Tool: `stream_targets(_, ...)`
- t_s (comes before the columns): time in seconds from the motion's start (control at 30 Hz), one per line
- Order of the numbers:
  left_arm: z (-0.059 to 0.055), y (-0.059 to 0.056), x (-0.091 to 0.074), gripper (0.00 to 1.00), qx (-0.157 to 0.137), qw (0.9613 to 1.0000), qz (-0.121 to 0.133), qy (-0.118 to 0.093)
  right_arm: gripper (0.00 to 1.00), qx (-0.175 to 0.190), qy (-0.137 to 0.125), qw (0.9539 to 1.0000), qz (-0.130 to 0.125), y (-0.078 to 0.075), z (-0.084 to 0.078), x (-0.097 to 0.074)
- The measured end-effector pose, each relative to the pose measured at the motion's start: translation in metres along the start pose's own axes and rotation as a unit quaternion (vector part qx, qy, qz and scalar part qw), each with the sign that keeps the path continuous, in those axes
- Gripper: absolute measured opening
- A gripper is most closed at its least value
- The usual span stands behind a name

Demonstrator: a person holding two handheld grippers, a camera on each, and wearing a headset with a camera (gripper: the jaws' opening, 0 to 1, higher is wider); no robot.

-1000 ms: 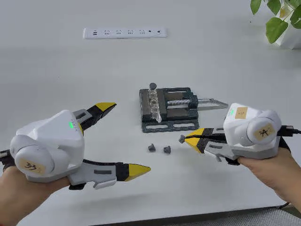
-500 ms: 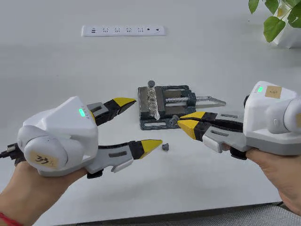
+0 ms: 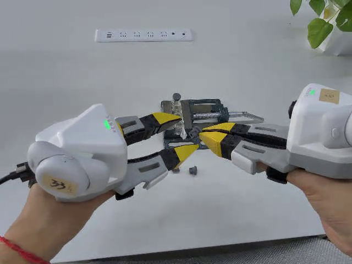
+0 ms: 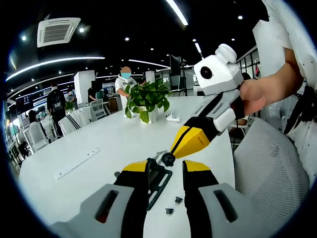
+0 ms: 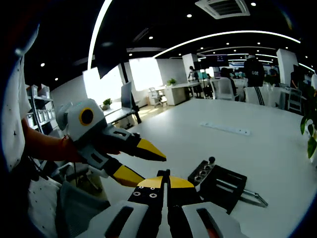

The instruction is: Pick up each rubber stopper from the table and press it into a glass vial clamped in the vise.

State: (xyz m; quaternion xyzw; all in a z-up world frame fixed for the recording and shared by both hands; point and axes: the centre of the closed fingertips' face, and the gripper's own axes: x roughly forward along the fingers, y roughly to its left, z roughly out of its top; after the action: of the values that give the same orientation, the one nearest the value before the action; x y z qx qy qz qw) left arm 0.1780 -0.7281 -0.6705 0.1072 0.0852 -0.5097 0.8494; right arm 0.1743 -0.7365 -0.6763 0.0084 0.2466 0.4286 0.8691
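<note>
A dark vise (image 3: 212, 111) on the white table clamps a row of glass vials (image 3: 179, 116); the far vial carries a grey rubber stopper (image 3: 176, 97). My right gripper (image 3: 201, 135) is shut on another rubber stopper (image 3: 193, 132), held just in front of the vise. My left gripper (image 3: 178, 135) is open, its yellow tips on either side of that stopper. In the left gripper view the held stopper (image 4: 168, 158) hangs between my left gripper's (image 4: 166, 167) tips, over the vise (image 4: 159, 179). Two loose stoppers (image 3: 193, 170) lie on the table below.
A white power strip (image 3: 144, 35) lies at the far side of the table. A potted plant (image 3: 324, 22) stands at the back right. The vise's screw handle (image 3: 245, 116) sticks out to the right. Beyond the table, people and chairs (image 4: 37, 136) fill an office.
My right gripper has lifted a stopper off the table and carried it left to the vise. My left gripper has risen and moved right, so both now meet in front of the vials.
</note>
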Motion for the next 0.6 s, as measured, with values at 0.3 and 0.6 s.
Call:
stream_targets(0.3,0.0044,-0.003,0.0002,0.1,0.002,1.0,-0.004,-0.007,0.0,0.003,-0.005,1.0,0.001,0.0013,0.0018,-0.0005)
stream_targets(0.6,0.0062,-0.0018,0.0004,0.07,-0.001,1.0,-0.004,-0.006,0.0,0.01,-0.01,0.9999,0.001,0.0022,0.0043,-0.0005)
